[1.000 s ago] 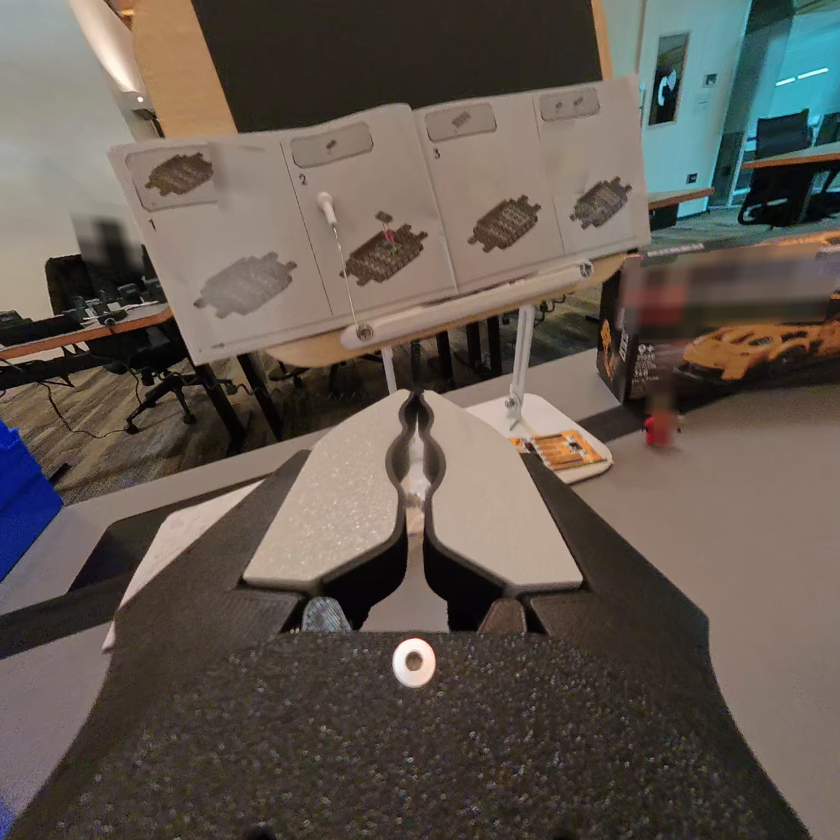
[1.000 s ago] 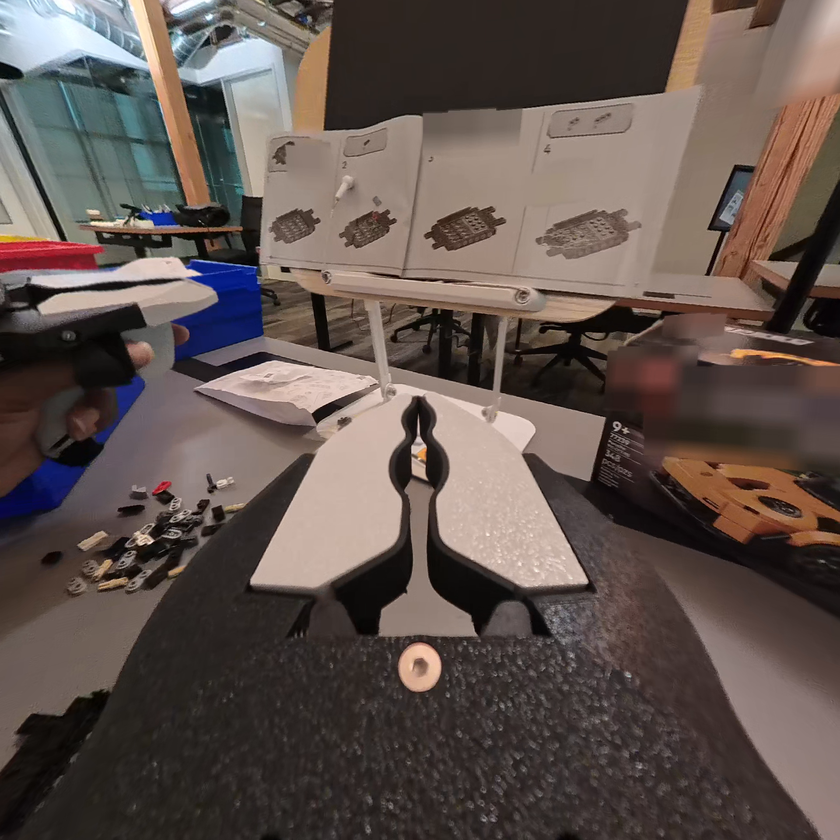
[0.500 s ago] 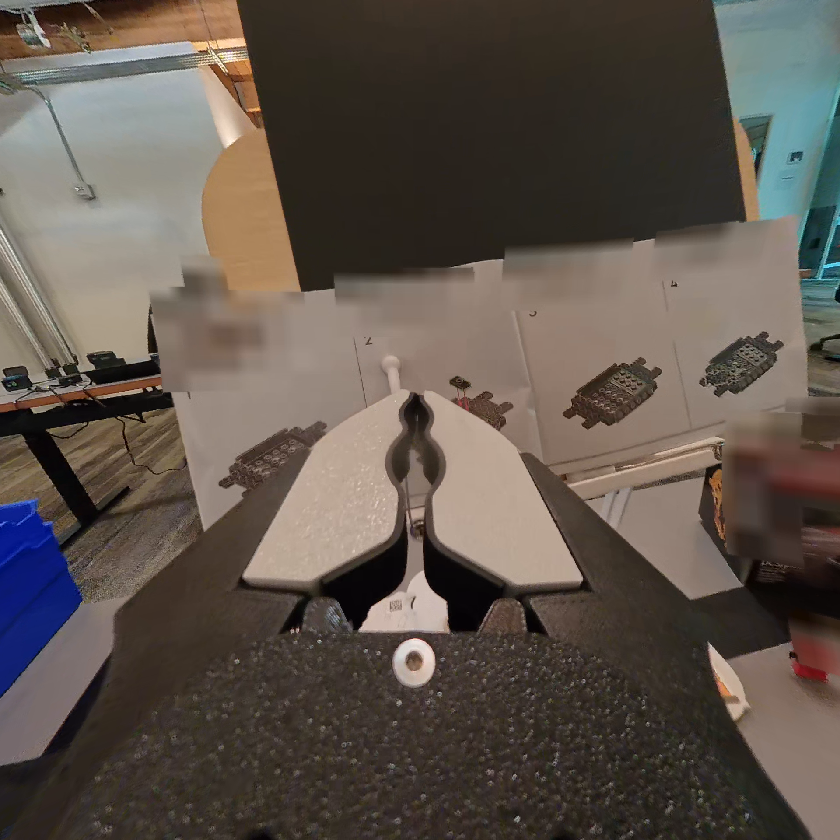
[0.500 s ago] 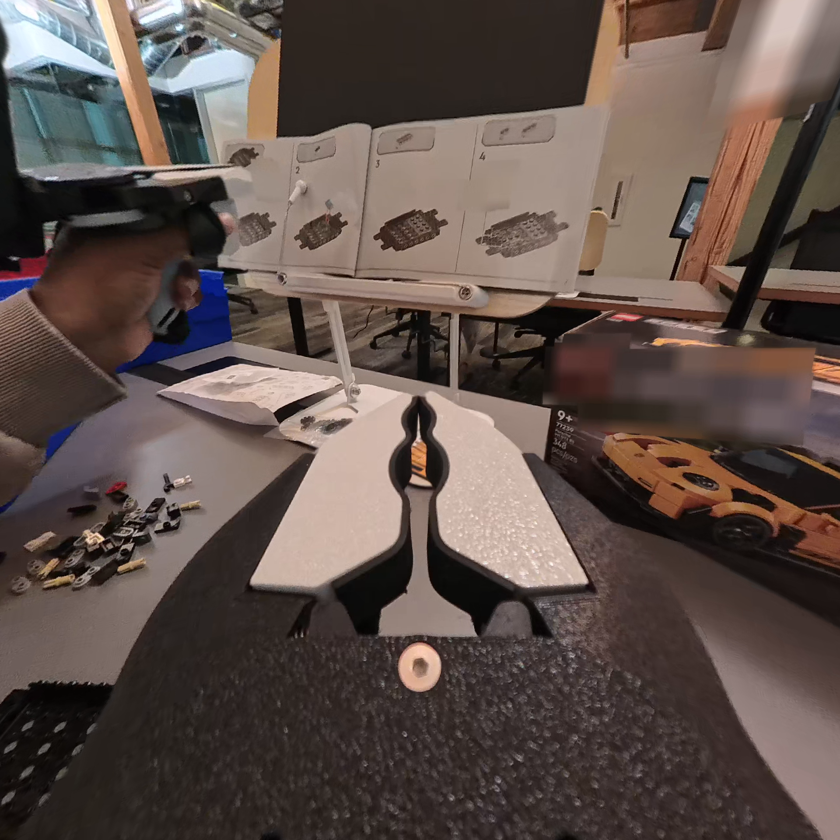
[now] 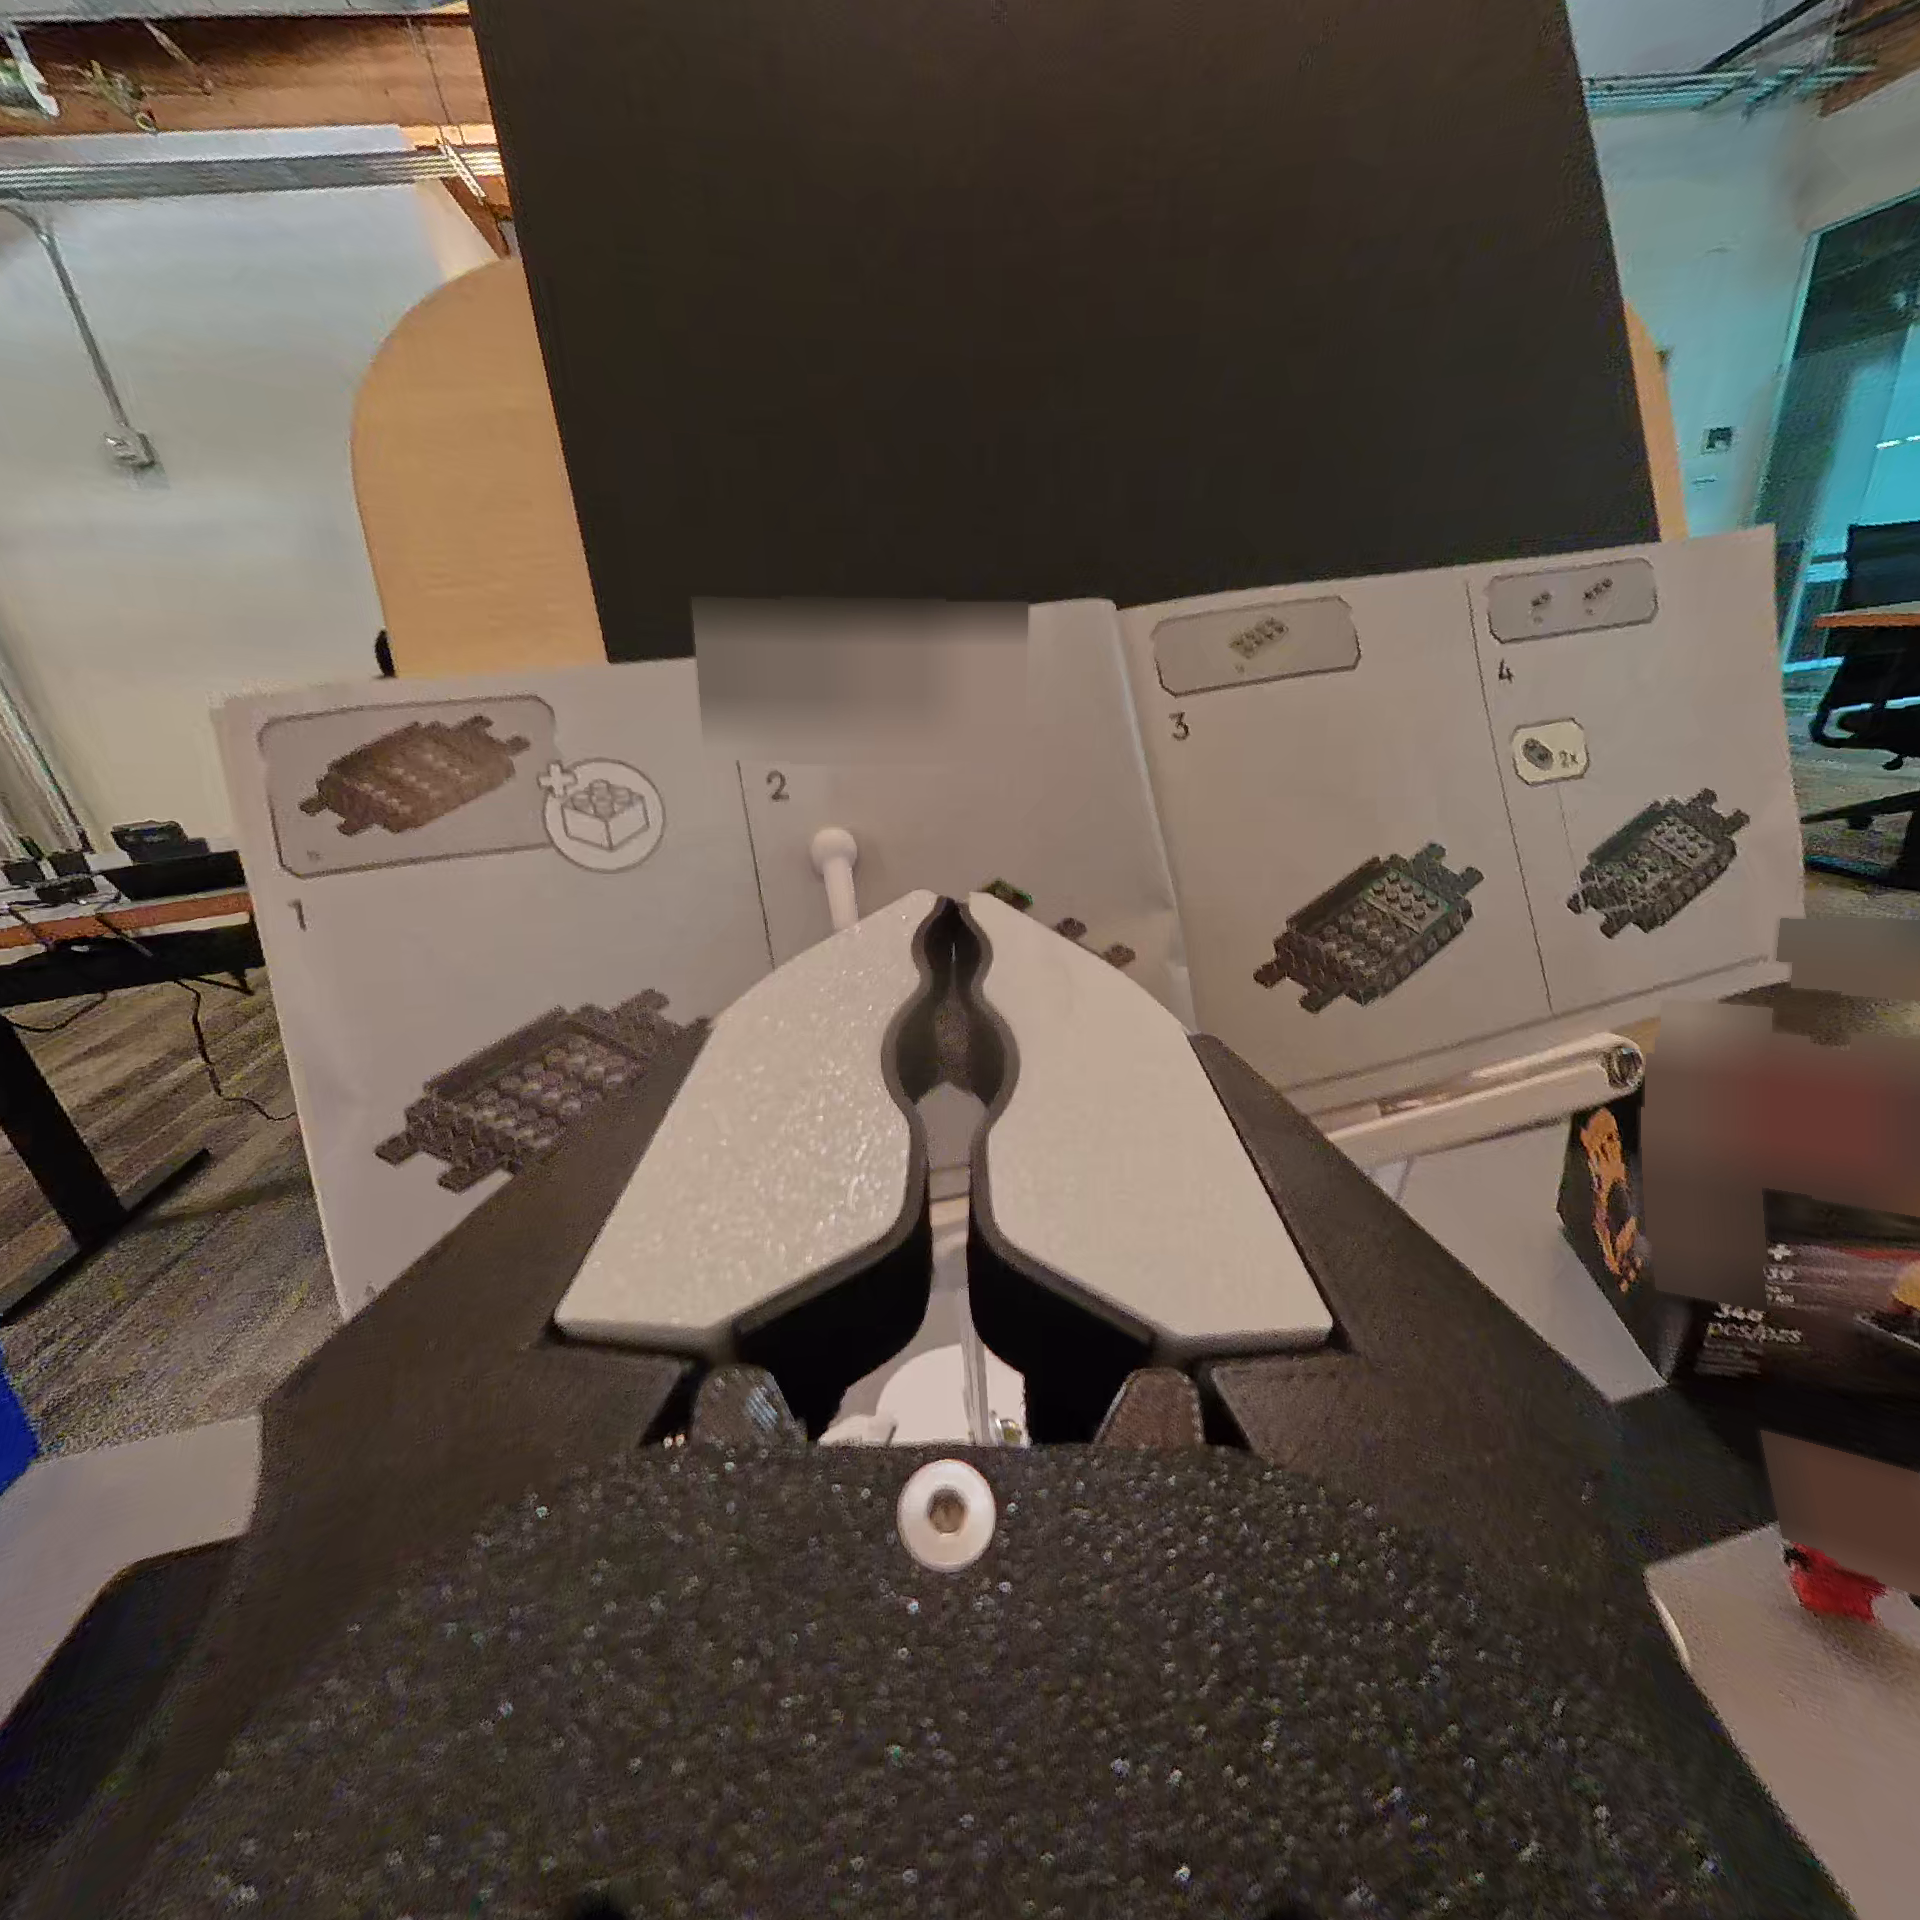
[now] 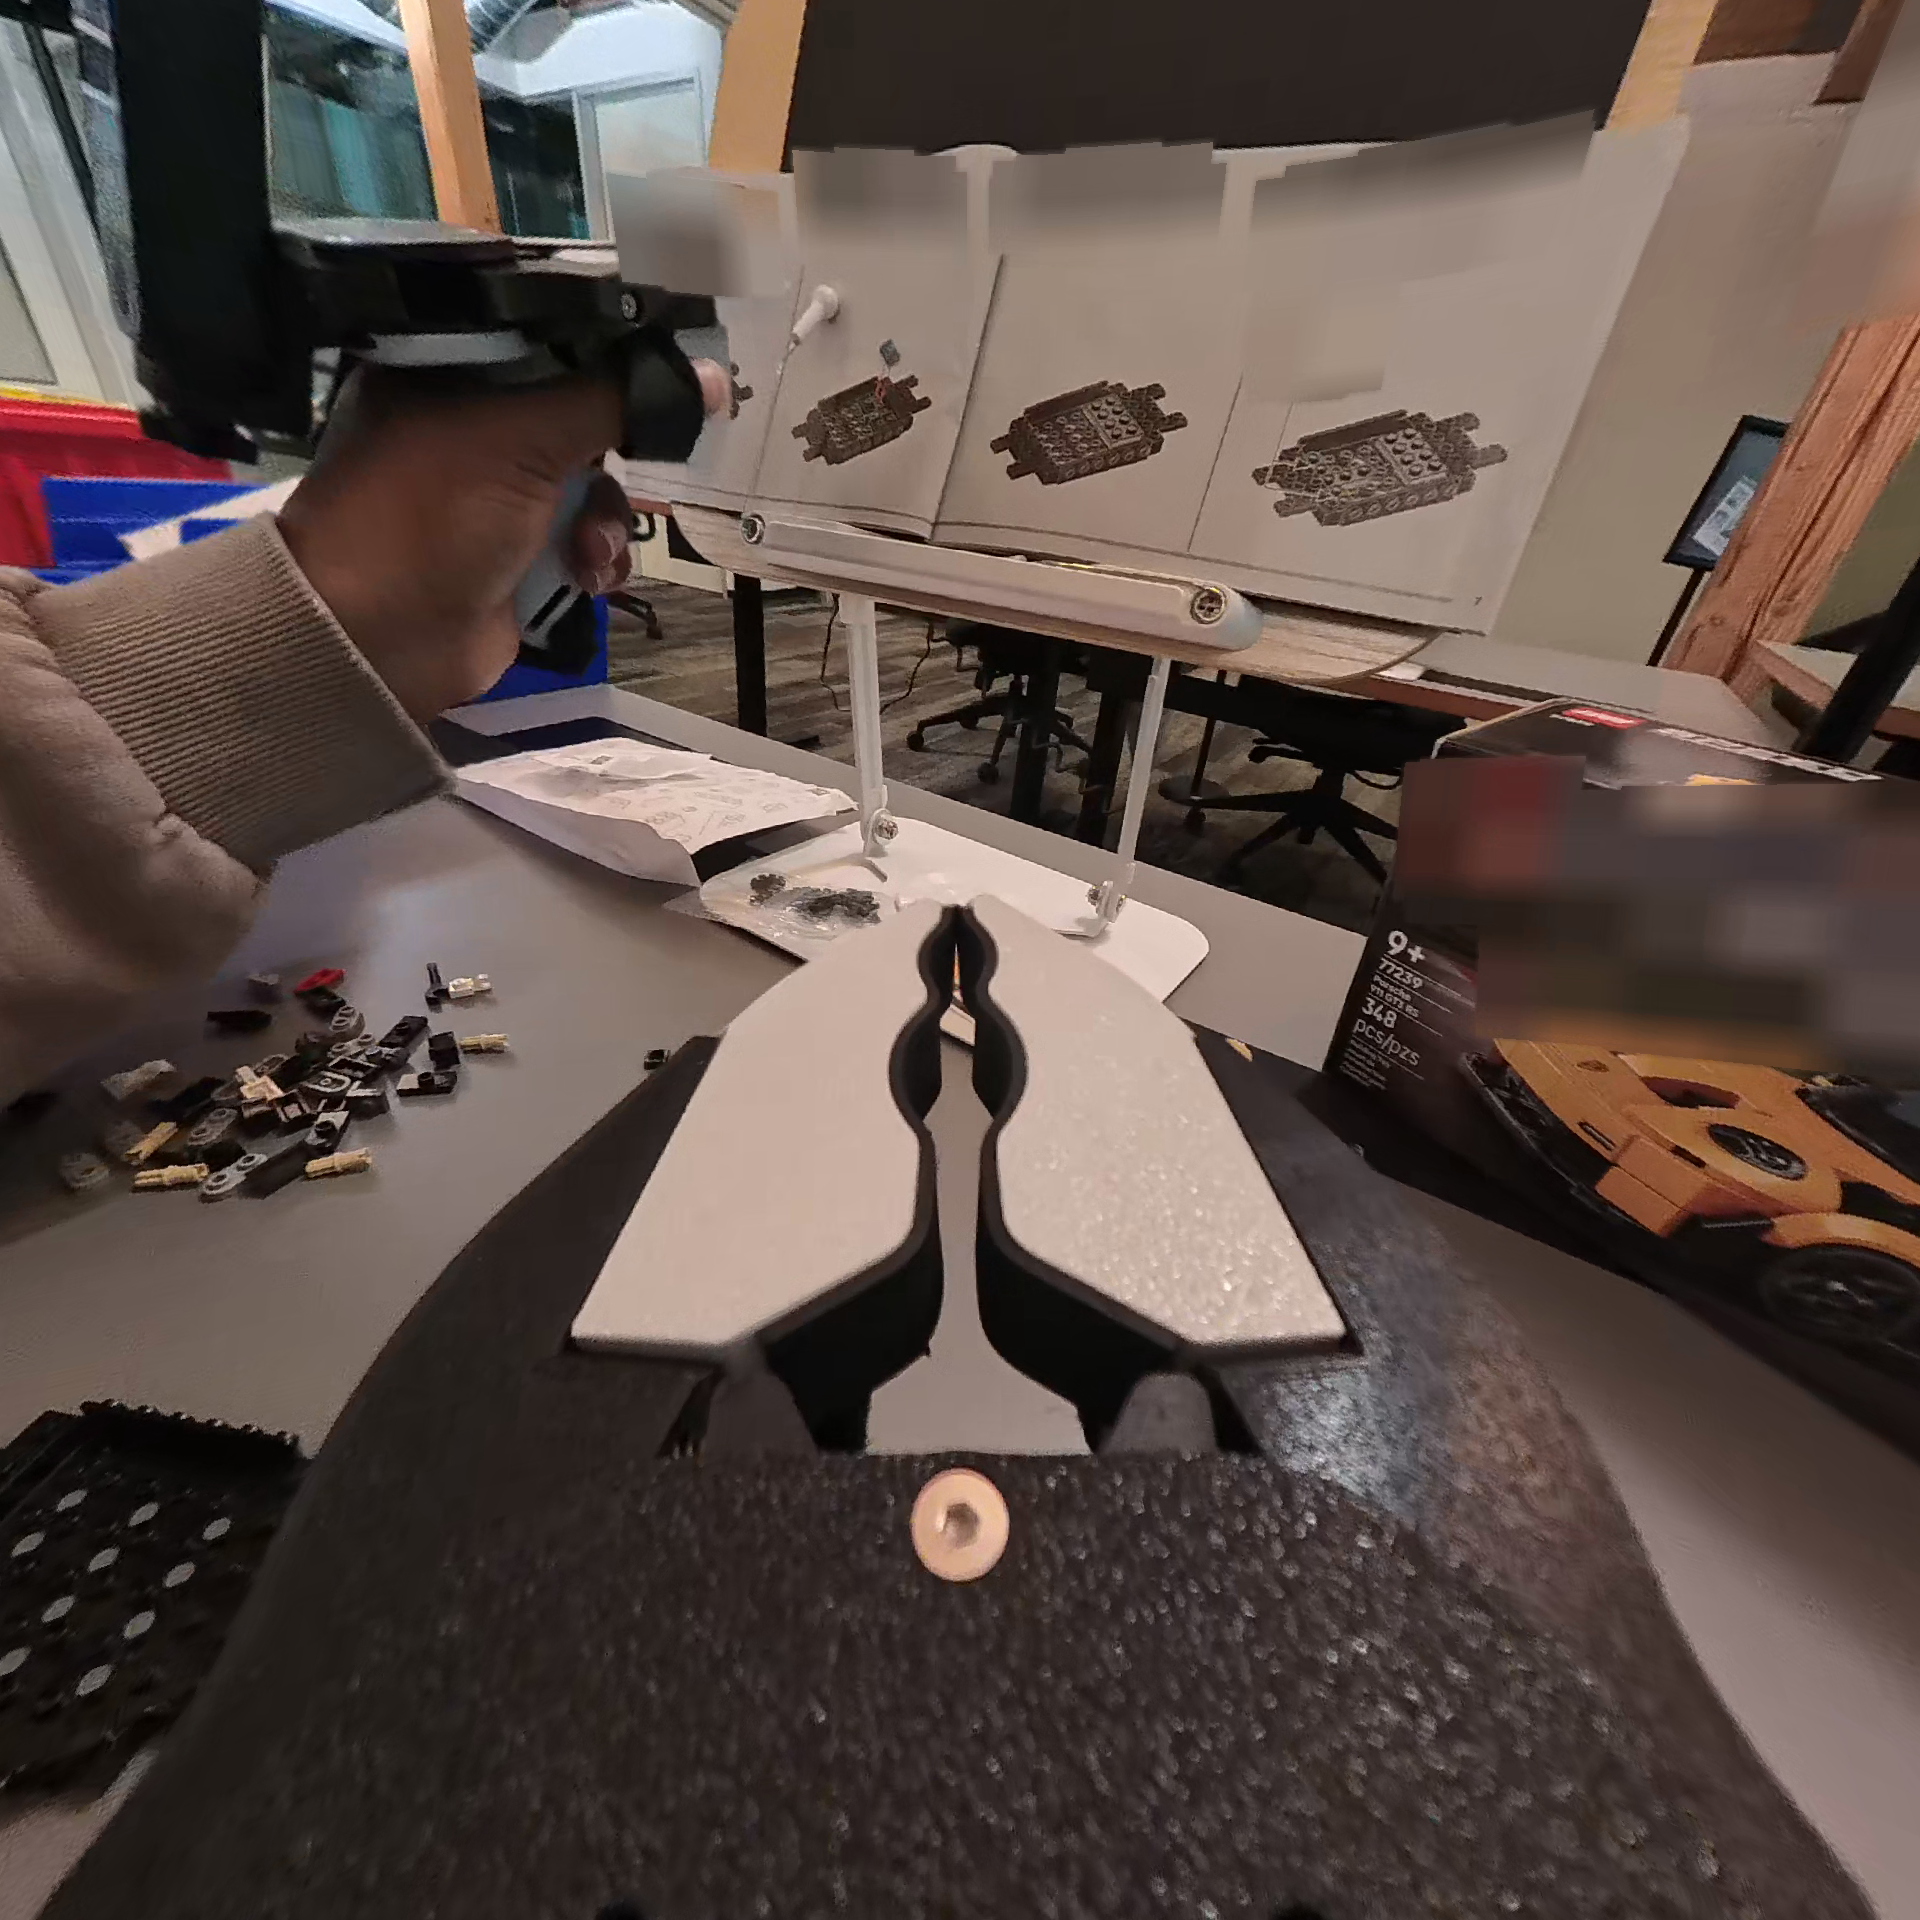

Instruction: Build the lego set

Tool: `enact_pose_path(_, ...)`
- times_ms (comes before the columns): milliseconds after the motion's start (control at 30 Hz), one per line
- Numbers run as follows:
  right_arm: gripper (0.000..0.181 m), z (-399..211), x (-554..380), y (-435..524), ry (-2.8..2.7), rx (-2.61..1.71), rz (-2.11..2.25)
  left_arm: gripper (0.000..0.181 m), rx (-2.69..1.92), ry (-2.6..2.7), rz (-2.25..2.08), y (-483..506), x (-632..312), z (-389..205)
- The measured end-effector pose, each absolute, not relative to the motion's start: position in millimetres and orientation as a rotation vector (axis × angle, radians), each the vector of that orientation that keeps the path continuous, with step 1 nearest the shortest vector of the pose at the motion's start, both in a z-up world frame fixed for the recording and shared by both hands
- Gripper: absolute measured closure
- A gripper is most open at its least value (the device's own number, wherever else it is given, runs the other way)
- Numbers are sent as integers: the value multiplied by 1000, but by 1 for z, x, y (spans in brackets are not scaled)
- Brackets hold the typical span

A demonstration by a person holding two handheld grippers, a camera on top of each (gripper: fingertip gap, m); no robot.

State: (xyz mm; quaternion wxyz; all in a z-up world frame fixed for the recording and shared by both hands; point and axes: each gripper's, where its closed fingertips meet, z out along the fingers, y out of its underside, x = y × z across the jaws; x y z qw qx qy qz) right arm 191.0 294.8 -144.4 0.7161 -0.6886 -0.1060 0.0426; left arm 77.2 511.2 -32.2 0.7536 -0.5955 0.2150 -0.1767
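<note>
Overhead, one instruction booklet [image 5: 1351,831], two grippers — left gripper [image 5: 952,920], right gripper [image 6: 956,920], jaws closed.

my right gripper [image 6: 956,920] hangs over the grey table [image 6: 436,1278], its fingers [image 6: 810,1143] closed together with nothing between them. ahead, the open booklet [image 6: 1143,416] rests on a white stand [image 6: 1132,940]. a pile of loose pieces [image 6: 281,1091] lies on the table to the left, and a clear bag of dark pieces [image 6: 816,904] lies at the stand's foot, beside a white paper bag [image 6: 644,800]. the box [image 6: 1662,1039] sits to the right. at upper left a hand [image 6: 468,520] in a beige sleeve [image 6: 156,748] holds the left gripper [image 6: 468,301] up near the booklet's left page. a black perforated mat [image 6: 104,1569] shows at lower left.
</note>
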Motion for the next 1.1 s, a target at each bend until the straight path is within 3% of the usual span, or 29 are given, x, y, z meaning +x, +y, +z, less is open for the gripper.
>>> enact_pose_path(1100,181,-153,193,298,-219,-1560,130,181,-1295,476,-295,543,87,-3)
